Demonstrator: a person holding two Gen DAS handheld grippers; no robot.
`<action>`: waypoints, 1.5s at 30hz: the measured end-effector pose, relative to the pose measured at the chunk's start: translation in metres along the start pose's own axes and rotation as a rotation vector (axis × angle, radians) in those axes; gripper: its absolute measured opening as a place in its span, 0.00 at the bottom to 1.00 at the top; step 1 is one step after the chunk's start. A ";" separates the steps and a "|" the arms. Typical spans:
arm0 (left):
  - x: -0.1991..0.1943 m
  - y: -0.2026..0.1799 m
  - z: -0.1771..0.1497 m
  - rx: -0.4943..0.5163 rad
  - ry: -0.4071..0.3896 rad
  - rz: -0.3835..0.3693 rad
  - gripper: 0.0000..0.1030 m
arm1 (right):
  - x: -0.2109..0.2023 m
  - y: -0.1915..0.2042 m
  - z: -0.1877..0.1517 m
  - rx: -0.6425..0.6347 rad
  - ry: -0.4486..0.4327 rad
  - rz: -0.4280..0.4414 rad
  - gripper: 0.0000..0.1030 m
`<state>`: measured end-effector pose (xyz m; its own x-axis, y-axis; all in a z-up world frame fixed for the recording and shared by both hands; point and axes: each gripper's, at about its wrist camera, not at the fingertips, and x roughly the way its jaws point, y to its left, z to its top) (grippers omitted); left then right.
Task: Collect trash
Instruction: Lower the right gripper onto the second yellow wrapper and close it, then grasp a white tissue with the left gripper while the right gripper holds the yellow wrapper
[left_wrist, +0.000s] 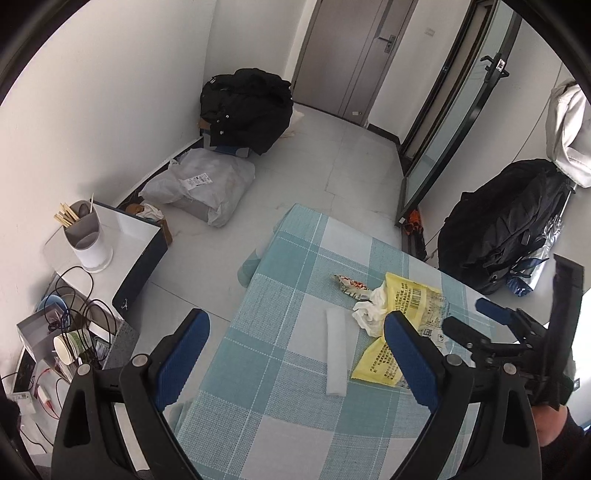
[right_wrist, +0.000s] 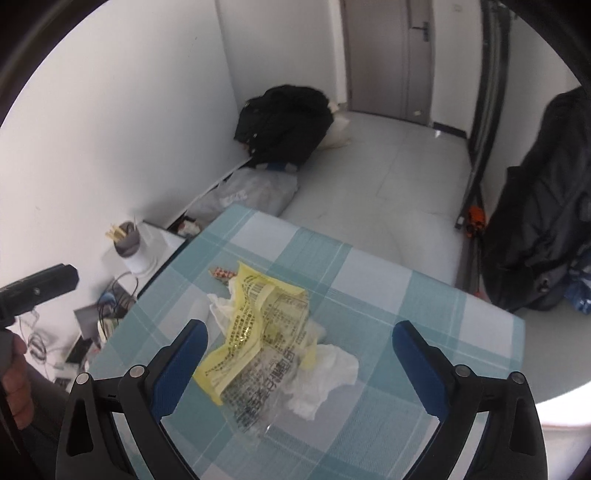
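We hold both grippers wide apart and empty above the checked tablecloth (right_wrist: 388, 295). The right gripper (right_wrist: 299, 345) has its blue fingers (right_wrist: 181, 363) spread on either side of the trash pile: between the jaws lies a yellow printed plastic bag (right_wrist: 255, 321), partly clear toward us, with a crumpled white tissue (right_wrist: 321, 373) touching its near right edge and another wad of tissue (right_wrist: 221, 306) tucked under its left side. Just beyond the bag, a small red-and-white wrapper (right_wrist: 221, 273) peeks out.

The left gripper (left_wrist: 295, 354) is equally released, nothing between its fingers (left_wrist: 413, 354). Between its jaws and slightly ahead lies a flat white strip (left_wrist: 334, 354) on the cloth; the yellow bag (left_wrist: 406, 295) sits beside the right finger, partly hidden by it, with tissue (left_wrist: 369, 314) and the striped wrapper (left_wrist: 349, 286) ahead of it. The right gripper (left_wrist: 491, 321) shows at that view's right edge.

Left of the table, past the jaws, a white holder with chopsticks (left_wrist: 86, 236) stands on a low unit.
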<state>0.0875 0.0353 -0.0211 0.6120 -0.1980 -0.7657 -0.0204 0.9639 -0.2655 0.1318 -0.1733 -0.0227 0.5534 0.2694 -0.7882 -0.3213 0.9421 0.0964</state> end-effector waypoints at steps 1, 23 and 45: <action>0.001 0.000 0.000 0.001 0.002 0.003 0.91 | 0.007 -0.001 -0.001 -0.006 0.012 0.015 0.97; 0.012 -0.003 -0.001 0.026 0.012 0.056 0.91 | 0.014 -0.006 -0.018 -0.007 0.020 0.086 0.10; 0.047 -0.055 -0.008 0.126 0.074 0.073 0.91 | -0.076 -0.082 -0.051 0.196 -0.102 0.138 0.05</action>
<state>0.1111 -0.0282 -0.0466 0.5523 -0.1349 -0.8227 0.0392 0.9899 -0.1360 0.0766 -0.2810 -0.0014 0.5930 0.4072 -0.6947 -0.2491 0.9132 0.3226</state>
